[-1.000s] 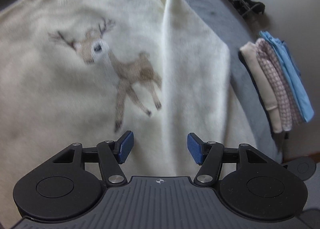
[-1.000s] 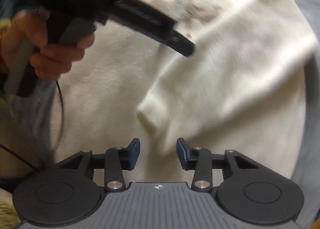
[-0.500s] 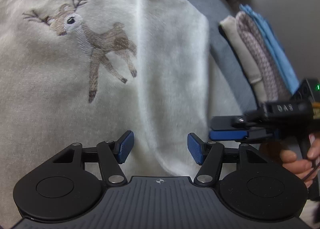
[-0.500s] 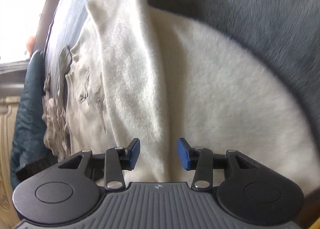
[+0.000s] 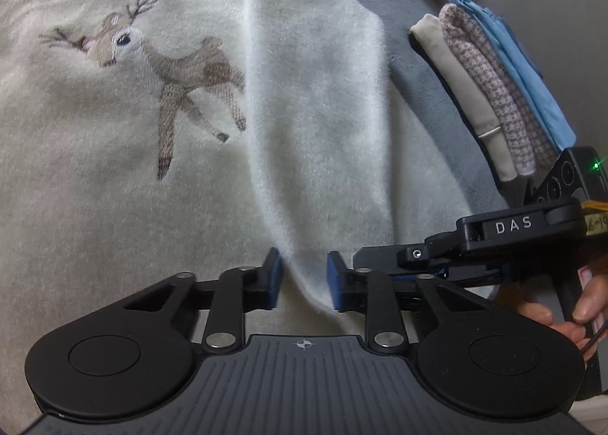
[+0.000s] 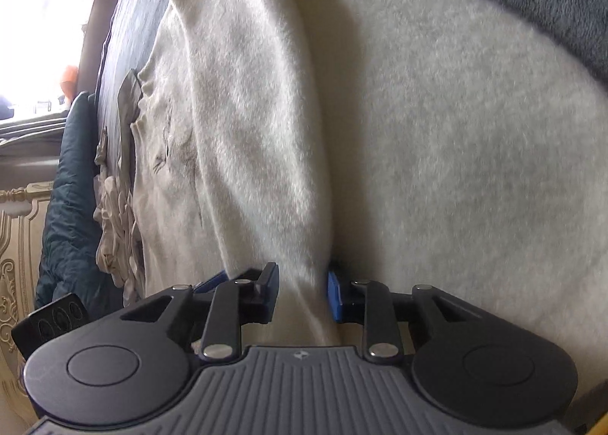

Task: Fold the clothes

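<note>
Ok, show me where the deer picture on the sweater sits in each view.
Left wrist view: the deer is upper left, sharp and upright on the sweater.
Right wrist view: the deer is left of centre, seen edge-on as faint lines.
Shared landmark: the raised fold of the sweater running toward both grippers.
</note>
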`<act>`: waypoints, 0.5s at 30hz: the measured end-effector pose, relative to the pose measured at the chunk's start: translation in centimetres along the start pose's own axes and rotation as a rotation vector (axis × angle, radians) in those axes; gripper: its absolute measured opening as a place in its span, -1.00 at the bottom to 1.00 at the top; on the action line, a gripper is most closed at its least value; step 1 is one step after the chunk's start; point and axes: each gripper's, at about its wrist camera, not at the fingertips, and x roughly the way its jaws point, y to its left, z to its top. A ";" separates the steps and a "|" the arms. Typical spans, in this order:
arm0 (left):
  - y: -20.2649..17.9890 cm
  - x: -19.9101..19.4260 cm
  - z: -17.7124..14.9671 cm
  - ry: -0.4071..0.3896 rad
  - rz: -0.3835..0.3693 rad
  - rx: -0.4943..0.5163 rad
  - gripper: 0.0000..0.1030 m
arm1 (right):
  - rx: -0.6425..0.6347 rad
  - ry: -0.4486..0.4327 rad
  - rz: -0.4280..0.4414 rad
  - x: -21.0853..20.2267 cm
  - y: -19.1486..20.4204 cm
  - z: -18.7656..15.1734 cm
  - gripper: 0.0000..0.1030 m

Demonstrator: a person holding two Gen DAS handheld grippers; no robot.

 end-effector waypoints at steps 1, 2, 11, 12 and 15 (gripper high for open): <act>-0.1 0.0 0.0 -0.002 0.003 -0.002 -0.75 | 0.003 -0.003 -0.001 0.1 0.0 -0.1 -0.45; -0.1 -0.1 -0.1 -0.004 0.005 -0.004 -0.84 | 0.004 -0.005 -0.004 0.1 0.0 -0.2 -0.53; -1.2 -2.8 -1.2 -0.090 -0.001 -0.079 -0.94 | -0.141 -0.052 -0.031 -1.7 2.9 -1.4 -0.81; -1.3 -3.2 -1.6 -0.098 -0.007 -0.093 -0.95 | -0.169 -0.050 -0.036 -2.0 3.3 -1.6 -0.81; -2.4 -3.9 -2.5 -0.108 0.009 -0.079 -0.95 | -0.254 -0.041 -0.052 -3.0 4.7 -2.1 -0.82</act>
